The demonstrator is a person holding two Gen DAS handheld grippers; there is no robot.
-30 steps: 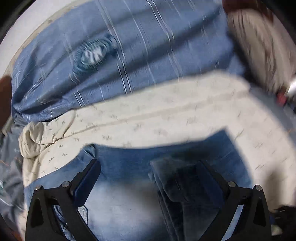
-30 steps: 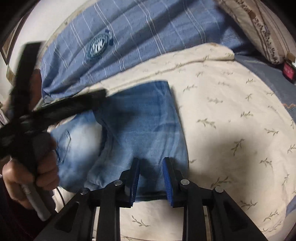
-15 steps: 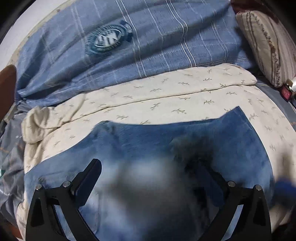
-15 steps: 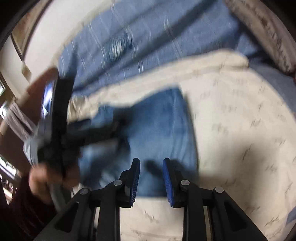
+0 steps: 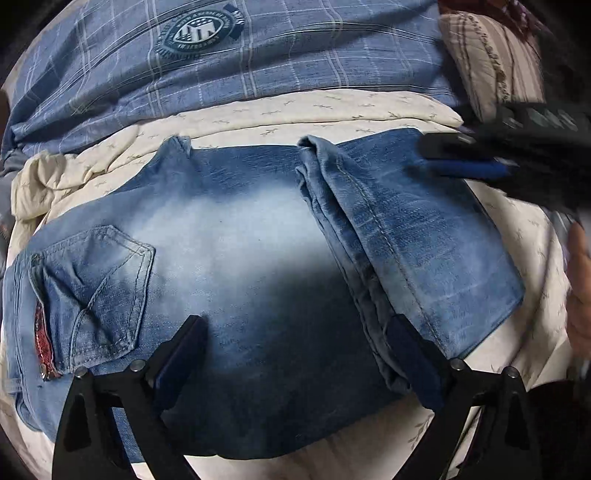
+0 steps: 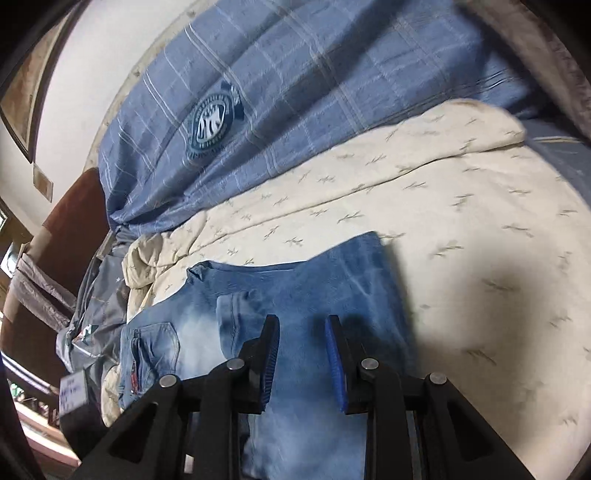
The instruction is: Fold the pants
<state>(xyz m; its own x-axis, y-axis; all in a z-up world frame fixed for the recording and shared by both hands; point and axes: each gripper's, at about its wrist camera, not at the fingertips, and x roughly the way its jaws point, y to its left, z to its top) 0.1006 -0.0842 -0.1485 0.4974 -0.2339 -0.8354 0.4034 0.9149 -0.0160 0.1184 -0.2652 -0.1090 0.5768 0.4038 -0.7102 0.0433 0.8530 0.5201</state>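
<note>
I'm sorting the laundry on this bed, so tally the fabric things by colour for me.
Blue: 2, the jeans and the plaid cover with a crest
Cream: 1, the leaf-print blanket
Striped brown and cream: 1, the pillow
Total: 4

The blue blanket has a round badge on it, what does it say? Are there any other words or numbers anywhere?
Round badge on the blue plaid blanket: a ring of letters round a shield, too small and blurred to read in either view.
Red tag at the jeans pocket: no letters can be made out.
Small white label at the left edge of the right wrist view: blue writing, too blurred to read.
Nothing else bears writing.
</note>
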